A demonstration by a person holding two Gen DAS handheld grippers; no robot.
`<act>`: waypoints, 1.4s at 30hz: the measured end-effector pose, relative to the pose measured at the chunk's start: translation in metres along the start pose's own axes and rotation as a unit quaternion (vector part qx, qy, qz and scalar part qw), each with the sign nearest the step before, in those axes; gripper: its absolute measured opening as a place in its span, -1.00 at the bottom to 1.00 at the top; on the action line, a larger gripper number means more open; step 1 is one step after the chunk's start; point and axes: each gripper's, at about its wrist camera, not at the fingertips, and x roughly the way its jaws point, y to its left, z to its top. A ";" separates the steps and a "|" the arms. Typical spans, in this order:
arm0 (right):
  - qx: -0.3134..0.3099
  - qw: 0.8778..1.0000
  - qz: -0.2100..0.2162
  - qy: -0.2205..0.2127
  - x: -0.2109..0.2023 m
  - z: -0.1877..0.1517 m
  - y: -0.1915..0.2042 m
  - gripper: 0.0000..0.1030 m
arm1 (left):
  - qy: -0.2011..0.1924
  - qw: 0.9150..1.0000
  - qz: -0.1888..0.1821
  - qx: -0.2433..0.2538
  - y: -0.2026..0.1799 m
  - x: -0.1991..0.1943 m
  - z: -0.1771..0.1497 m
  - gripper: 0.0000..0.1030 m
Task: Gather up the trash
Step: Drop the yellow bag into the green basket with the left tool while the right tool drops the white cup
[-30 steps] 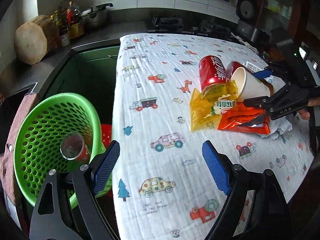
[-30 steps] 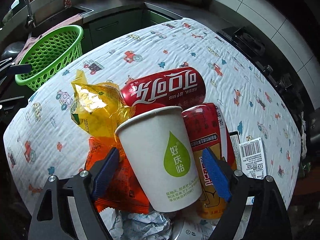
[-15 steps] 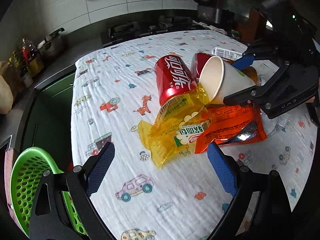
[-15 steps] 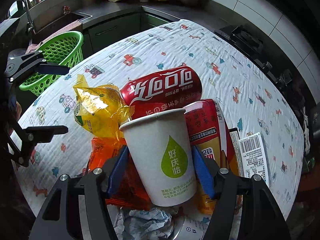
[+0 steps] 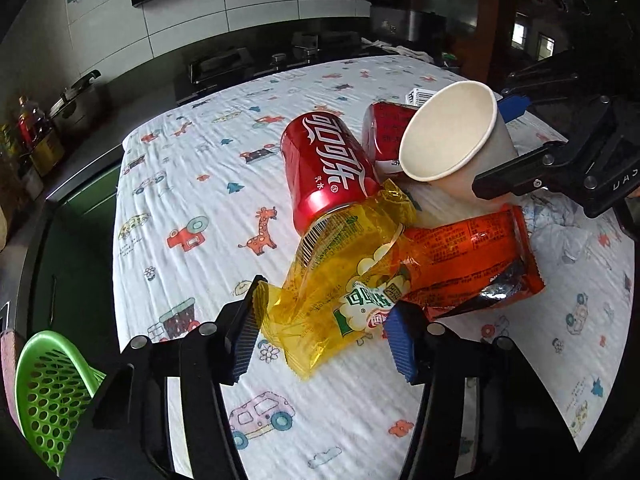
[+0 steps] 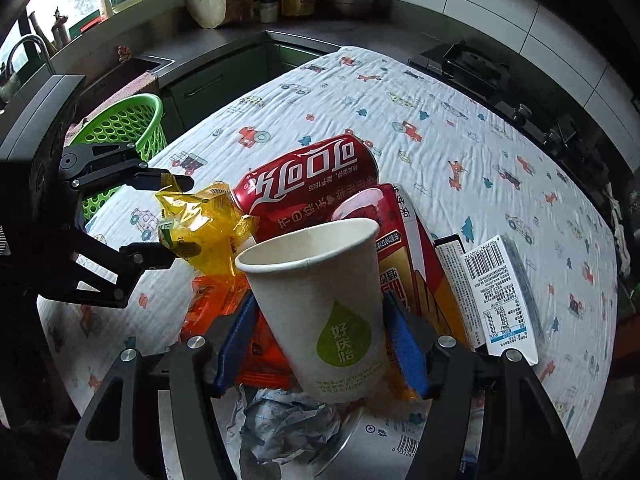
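A trash pile lies on the cartoon-print tablecloth point(image 5: 192, 184). It holds a red cola can point(image 5: 328, 164) on its side, a yellow snack wrapper point(image 5: 340, 272), an orange wrapper point(image 5: 468, 256) and a red carton point(image 5: 382, 136). My left gripper point(image 5: 322, 340) is closing on the yellow wrapper point(image 6: 208, 220), and its pads touch both edges. My right gripper point(image 6: 320, 340) is shut on a white paper cup point(image 6: 320, 280), which tilts above the pile. In the left wrist view the cup point(image 5: 448, 136) shows its empty mouth, with the right gripper point(image 5: 498, 148) around it.
A green perforated basket point(image 6: 120, 124) stands off the table's edge, behind my left gripper. A white barcode box point(image 6: 496, 280) and crumpled paper point(image 6: 280, 416) lie by the cup. Kitchen counters, pots and bottles ring the table.
My left gripper swung from the basket to the pile, and its jaws narrowed onto the yellow wrapper. My right gripper shut on the paper cup and lifted it slightly.
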 end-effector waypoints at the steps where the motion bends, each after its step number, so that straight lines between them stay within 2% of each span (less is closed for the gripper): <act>1: 0.001 1.000 0.001 -0.001 -0.001 0.000 0.000 0.20 | -0.004 1.000 -0.001 -0.001 0.000 -0.003 -0.001 -0.07; 4: 0.006 1.000 0.003 -0.007 -0.006 -0.001 0.003 0.20 | -0.007 1.000 -0.001 -0.008 -0.001 -0.012 -0.004 -0.28; 7: 0.008 1.000 0.005 -0.014 -0.012 0.000 0.007 0.20 | -0.012 1.000 0.004 -0.014 -0.001 -0.020 -0.009 -0.38; 16: -0.006 0.999 0.005 -0.044 -0.034 0.011 0.028 0.19 | -0.045 0.996 0.027 -0.068 0.023 -0.066 -0.029 -0.38; 21: -0.015 0.998 0.017 -0.057 -0.039 0.023 0.046 0.19 | -0.060 0.990 0.070 -0.102 0.052 -0.099 -0.046 -0.38; 28: -0.033 0.996 0.054 -0.069 -0.031 0.048 0.082 0.20 | -0.043 0.974 0.140 -0.175 0.117 -0.135 -0.085 -0.38; 35: -0.050 0.992 0.094 -0.069 -0.013 0.077 0.125 0.20 | 0.002 0.954 0.176 -0.243 0.177 -0.136 -0.127 -0.37; 38: -0.056 0.990 0.105 -0.068 -0.006 0.090 0.141 0.20 | 0.019 0.946 0.183 -0.266 0.192 -0.130 -0.145 -0.17; 39: -0.057 0.990 0.110 -0.068 -0.003 0.095 0.146 0.20 | 0.023 0.944 0.184 -0.272 0.196 -0.128 -0.152 -0.06; 40: -0.057 0.990 0.114 -0.067 0.000 0.100 0.151 0.20 | 0.028 0.941 0.188 -0.279 0.199 -0.127 -0.158 0.14; 42: -0.057 0.988 0.125 -0.065 0.006 0.108 0.161 0.20 | 0.033 0.936 0.195 -0.290 0.205 -0.125 -0.167 0.18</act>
